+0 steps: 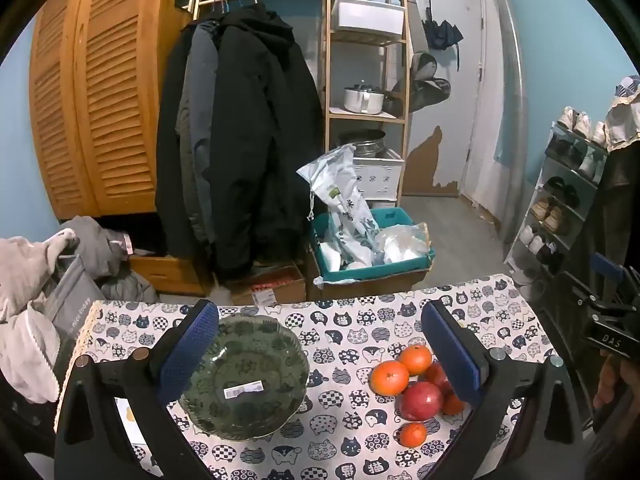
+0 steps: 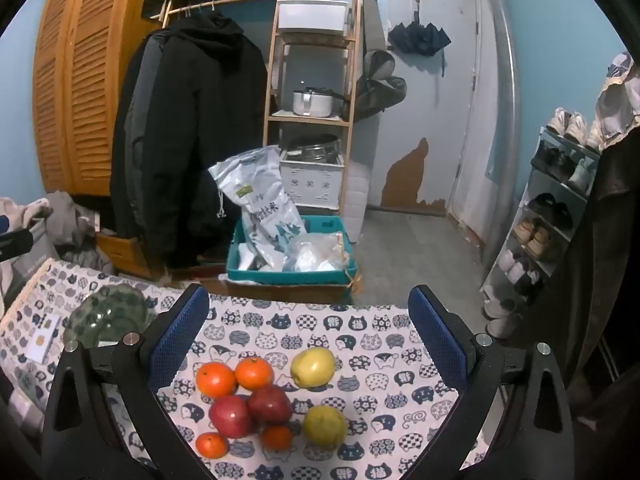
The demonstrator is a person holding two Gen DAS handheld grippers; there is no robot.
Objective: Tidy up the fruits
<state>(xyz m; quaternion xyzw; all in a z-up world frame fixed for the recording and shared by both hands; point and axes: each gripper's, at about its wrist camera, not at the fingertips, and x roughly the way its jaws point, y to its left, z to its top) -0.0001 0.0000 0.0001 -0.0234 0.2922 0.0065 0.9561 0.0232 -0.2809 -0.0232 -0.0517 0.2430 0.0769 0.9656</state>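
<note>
A green glass bowl [image 1: 244, 376] sits empty on the cat-print tablecloth [image 1: 344, 316], by the left finger of my open left gripper [image 1: 320, 356]. Right of it lie oranges [image 1: 389, 377] and red apples [image 1: 421, 401], partly hidden by the right finger. In the right wrist view my open right gripper [image 2: 308, 348] hovers over the fruit pile: several oranges [image 2: 216, 380], two red apples [image 2: 269, 404] and two yellow-green apples [image 2: 313, 367]. The bowl [image 2: 110, 314] shows at far left. Both grippers hold nothing.
A white card [image 2: 42, 338] lies on the table's left end. Beyond the table's far edge stand a teal crate [image 1: 372, 248] with bags, cardboard boxes, hanging coats [image 1: 236, 140], a wooden shelf and a shoe rack [image 1: 560, 200]. Clothes pile at left.
</note>
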